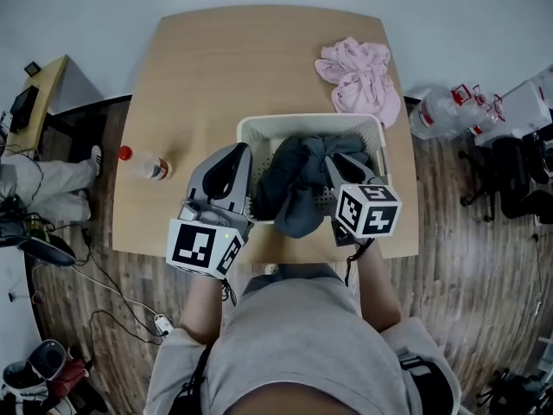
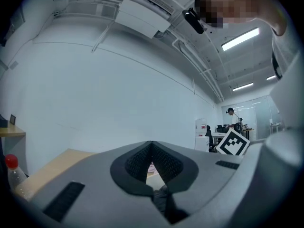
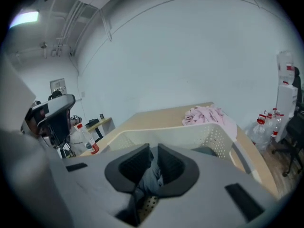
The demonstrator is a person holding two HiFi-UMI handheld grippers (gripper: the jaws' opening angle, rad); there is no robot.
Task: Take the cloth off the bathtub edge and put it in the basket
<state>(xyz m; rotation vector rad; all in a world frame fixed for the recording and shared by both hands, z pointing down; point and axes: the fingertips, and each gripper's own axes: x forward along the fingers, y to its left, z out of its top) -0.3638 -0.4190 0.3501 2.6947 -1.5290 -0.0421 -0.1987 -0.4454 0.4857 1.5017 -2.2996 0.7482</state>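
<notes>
Gray cloth (image 1: 298, 184) slumped in the white basket (image 1: 302, 120). The right tool (image 3: 153, 152) at its 3 o'clock pinches a fold, and the left tool (image 2: 151, 146) at 9 o'clock is clenched on a scrap.

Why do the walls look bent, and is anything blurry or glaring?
Head view: wide lens bows the table edges. Left gripper view: ceiling light glares; a mosaic patch sits top right. Right gripper view: wall curves, corners go dark, the grey cloth looks soft.

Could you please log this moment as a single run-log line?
right gripper: shut on grey cloth over basket | left gripper: shut, beside basket | pink cloth: on table
</notes>
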